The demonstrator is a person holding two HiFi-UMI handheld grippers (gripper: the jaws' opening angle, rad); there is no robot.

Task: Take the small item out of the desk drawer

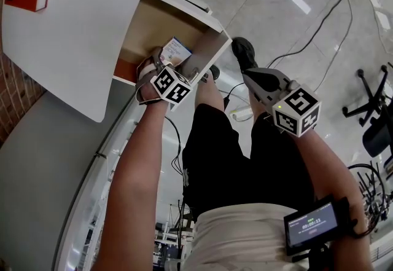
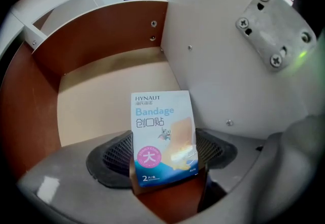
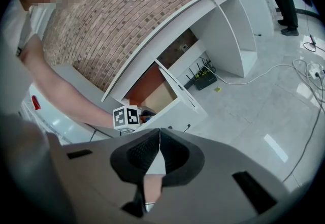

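The small white-and-blue bandage packet [image 2: 163, 139] is clamped by its lower edge in my left tongs [image 2: 163, 163]. It stands up toward 12 o'clock from them, inside the open wooden desk drawer [image 2: 96, 101]. I judge the grasp made and the lift-out in hand. The next move calls for drawing straight back, clear of the white drawer panel [image 2: 223, 65] at 2 o'clock. My right tongs [image 3: 156, 153] are pressed together on nothing, out over the pale tiled floor [image 3: 264, 91].
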